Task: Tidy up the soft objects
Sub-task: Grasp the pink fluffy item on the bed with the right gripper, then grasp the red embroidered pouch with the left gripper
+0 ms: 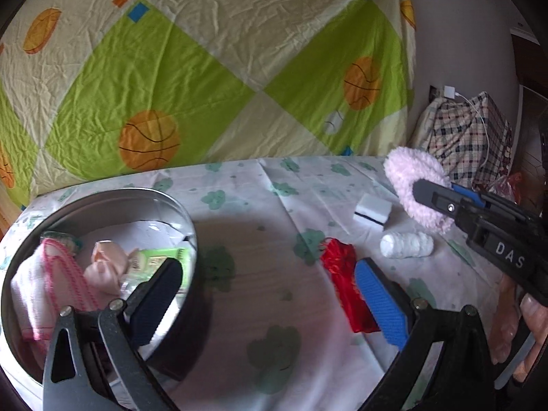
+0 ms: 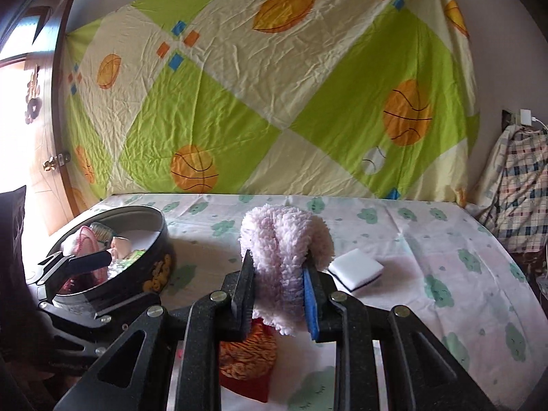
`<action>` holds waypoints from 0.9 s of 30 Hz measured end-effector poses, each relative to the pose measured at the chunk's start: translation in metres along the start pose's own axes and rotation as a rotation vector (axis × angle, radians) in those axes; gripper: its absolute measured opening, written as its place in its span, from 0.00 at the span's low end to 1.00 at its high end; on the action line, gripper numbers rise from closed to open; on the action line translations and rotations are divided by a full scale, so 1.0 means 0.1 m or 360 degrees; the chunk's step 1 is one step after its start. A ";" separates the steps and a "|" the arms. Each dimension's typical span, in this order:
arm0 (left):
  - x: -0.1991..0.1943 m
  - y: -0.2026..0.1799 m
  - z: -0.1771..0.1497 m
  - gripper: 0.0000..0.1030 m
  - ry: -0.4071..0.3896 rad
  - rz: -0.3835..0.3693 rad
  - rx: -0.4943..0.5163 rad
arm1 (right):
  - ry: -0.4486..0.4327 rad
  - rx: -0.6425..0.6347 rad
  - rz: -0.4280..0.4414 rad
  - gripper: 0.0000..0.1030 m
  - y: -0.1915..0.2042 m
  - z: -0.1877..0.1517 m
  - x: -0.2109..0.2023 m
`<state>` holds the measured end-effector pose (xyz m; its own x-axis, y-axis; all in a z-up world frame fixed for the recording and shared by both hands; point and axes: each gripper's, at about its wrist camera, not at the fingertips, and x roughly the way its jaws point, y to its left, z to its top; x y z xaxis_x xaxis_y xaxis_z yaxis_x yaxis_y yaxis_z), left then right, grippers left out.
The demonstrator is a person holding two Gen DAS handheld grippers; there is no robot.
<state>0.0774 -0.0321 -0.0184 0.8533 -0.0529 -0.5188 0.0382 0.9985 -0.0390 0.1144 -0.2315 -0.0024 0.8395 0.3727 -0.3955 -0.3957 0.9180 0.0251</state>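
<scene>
My right gripper (image 2: 277, 274) is shut on a fluffy pale pink pad (image 2: 286, 239), held above the table; it shows in the left wrist view (image 1: 414, 185) at the right. My left gripper (image 1: 270, 274) is open and empty, its left finger over the rim of a round black tin (image 1: 102, 198) that holds a pink cloth (image 1: 44, 274), a peach piece and a green packet. On the table lie a red pouch (image 1: 342, 270), a white roll (image 1: 406, 245) and a white sponge (image 1: 373, 210), which also shows in the right wrist view (image 2: 356, 269).
The table (image 1: 260, 308) has a white cloth with green clover prints. A green and cream basketball sheet (image 1: 205, 68) hangs behind it. A plaid bag (image 1: 469, 137) with a charger cable stands at the right. A door (image 2: 30, 102) is at the left.
</scene>
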 end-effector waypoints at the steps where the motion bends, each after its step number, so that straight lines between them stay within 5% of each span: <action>1: 0.05 -0.10 -0.02 0.99 0.0021 -0.0032 0.0017 | 0.0002 0.0010 -0.0027 0.25 -0.05 -0.03 0.01; 11: 0.57 -0.66 -0.12 0.97 0.0319 -0.0166 0.0185 | -0.0035 0.0074 -0.0150 0.25 -0.36 -0.21 0.01; 14: 0.66 -0.71 -0.14 0.76 0.0396 -0.0213 0.0191 | -0.0042 0.0097 -0.0140 0.25 -0.38 -0.24 0.04; 16: 0.75 -0.75 -0.16 0.41 0.0480 -0.0226 0.0208 | -0.0050 0.0113 -0.0132 0.25 -0.39 -0.24 0.04; 19: 0.81 -0.76 -0.18 0.25 0.0541 -0.0321 0.0196 | -0.0063 0.0123 -0.0133 0.25 -0.40 -0.24 0.03; 27: 0.62 -0.59 -0.12 0.19 0.0372 -0.0300 0.0103 | -0.0132 0.0130 -0.0098 0.25 -0.31 -0.24 -0.01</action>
<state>0.1218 -0.0947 -0.0583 0.6856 -0.2312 -0.6903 0.2236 0.9693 -0.1026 0.1175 -0.2634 -0.0247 0.8904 0.3221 -0.3215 -0.3138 0.9462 0.0790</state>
